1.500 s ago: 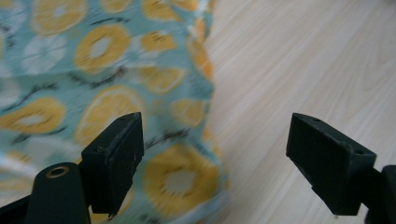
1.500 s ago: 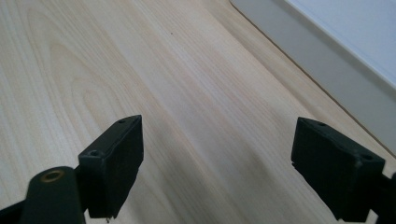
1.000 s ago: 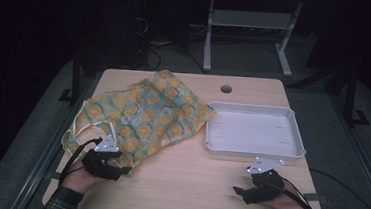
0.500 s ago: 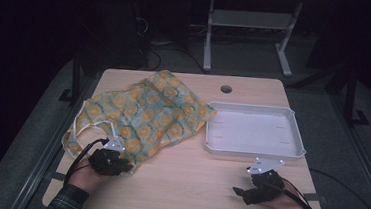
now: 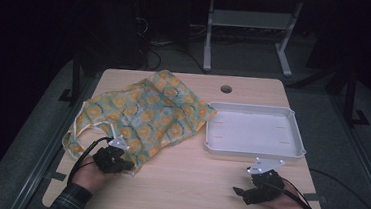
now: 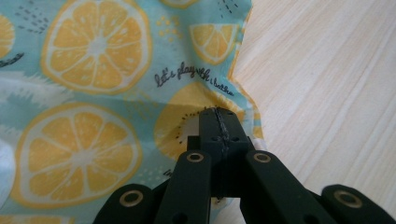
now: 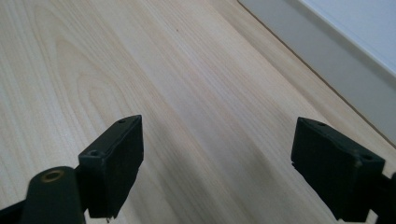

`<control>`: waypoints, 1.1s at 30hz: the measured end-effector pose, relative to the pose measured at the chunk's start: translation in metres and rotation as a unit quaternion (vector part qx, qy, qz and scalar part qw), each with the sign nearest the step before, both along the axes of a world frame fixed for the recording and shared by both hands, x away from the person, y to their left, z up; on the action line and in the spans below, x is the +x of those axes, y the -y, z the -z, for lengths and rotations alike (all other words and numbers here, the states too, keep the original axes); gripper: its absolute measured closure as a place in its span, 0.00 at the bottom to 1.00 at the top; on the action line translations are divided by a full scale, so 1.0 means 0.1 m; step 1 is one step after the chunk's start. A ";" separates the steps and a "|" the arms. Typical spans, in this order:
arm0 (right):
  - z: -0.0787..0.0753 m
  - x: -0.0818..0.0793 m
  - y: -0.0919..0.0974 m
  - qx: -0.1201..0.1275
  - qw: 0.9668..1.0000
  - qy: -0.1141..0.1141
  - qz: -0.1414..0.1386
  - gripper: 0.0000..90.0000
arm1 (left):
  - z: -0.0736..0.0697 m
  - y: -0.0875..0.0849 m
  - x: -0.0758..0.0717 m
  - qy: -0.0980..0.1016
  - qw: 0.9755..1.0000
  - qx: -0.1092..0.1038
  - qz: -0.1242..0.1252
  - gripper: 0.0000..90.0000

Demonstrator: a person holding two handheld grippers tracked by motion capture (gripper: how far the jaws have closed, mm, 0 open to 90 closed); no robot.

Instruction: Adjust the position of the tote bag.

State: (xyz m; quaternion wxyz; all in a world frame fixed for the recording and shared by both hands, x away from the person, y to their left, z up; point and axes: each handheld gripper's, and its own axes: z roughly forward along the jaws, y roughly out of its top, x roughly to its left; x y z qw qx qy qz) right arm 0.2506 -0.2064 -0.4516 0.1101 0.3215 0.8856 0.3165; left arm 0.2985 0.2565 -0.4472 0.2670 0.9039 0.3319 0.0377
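Note:
A teal cloth bag (image 5: 148,111) printed with lemon slices lies spread on the left half of the wooden table (image 5: 187,180). My left gripper (image 5: 127,164) is at its near corner. In the left gripper view the jaws of the left gripper (image 6: 218,119) have just been closing and now pinch the cloth bag (image 6: 84,70) by its hem, beside bare wood. My right gripper (image 5: 239,191) rests on the table at the front right. It is the right gripper (image 7: 217,158) with jaws wide apart and only wood between them.
A white shallow tray (image 5: 255,151) sits at the right, just beyond the right gripper; its grey wall (image 7: 336,60) shows in the right gripper view. A round cable hole (image 5: 226,89) is near the far edge. Dark floor and a metal stand lie behind.
The left gripper edged onto the bag's near corner and its jaws came together on the fabric. The right hand and its gripper stayed put.

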 end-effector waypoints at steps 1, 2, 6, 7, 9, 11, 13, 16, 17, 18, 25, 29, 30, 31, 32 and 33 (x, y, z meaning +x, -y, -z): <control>0.00 0.00 0.00 0.000 1.000 0.000 0.000 0.19 | 0.00 0.00 0.00 0.000 1.000 0.000 0.000 1.00; 0.00 0.00 0.00 0.000 1.000 0.000 0.000 0.19 | 0.00 0.00 -0.01 0.004 1.000 -0.003 -0.002 1.00; 0.00 0.00 0.00 0.002 1.000 0.001 0.000 0.19 | -0.05 -0.05 -0.03 0.014 0.999 -0.035 -0.011 0.87; 0.00 0.00 0.01 0.001 1.000 0.000 0.002 0.18 | -0.08 -0.06 -0.04 0.017 0.999 -0.046 -0.014 0.83; 0.00 0.00 0.01 0.000 1.000 -0.001 0.001 0.19 | -0.11 -0.07 -0.05 0.020 0.998 -0.052 -0.013 0.73; 0.00 0.00 0.01 0.000 1.000 -0.001 0.001 0.19 | -0.08 -0.03 -0.07 0.018 0.999 -0.043 -0.006 0.69; 0.00 0.00 0.00 0.001 1.000 0.000 0.000 0.19 | -0.02 0.04 -0.09 0.015 1.000 -0.019 0.003 0.60; 0.00 0.00 0.01 0.001 1.000 0.000 0.001 0.18 | 0.01 0.08 -0.10 0.015 1.000 -0.007 0.009 0.57; 0.00 0.00 0.01 0.001 1.000 0.000 0.001 0.18 | 0.01 0.09 -0.11 0.020 1.000 -0.001 0.012 0.57; 0.00 0.00 0.01 0.001 1.000 0.000 0.001 0.18 | 0.01 0.10 -0.11 0.024 1.000 0.003 0.012 0.58; 0.00 0.00 0.00 0.000 1.000 -0.001 0.000 0.19 | 0.01 0.06 -0.04 0.020 1.000 0.005 -0.005 0.98; 0.00 0.00 0.00 -0.001 1.000 -0.001 0.000 0.19 | -0.01 0.06 -0.03 0.015 1.000 0.003 0.002 1.00; 0.00 0.00 0.00 -0.001 1.000 -0.001 0.000 0.19 | -0.02 0.06 -0.02 0.013 1.000 0.000 0.004 1.00; 0.00 0.00 0.00 -0.001 1.000 -0.001 0.001 0.19 | -0.03 0.07 -0.02 0.014 1.000 -0.009 0.002 1.00; 0.00 0.00 0.00 -0.001 1.000 -0.001 0.001 0.19 | -0.05 0.09 -0.01 0.014 1.000 -0.021 0.003 1.00; 0.00 0.00 0.00 -0.001 1.000 -0.002 0.003 0.19 | -0.07 0.10 -0.01 0.014 1.000 -0.027 0.003 1.00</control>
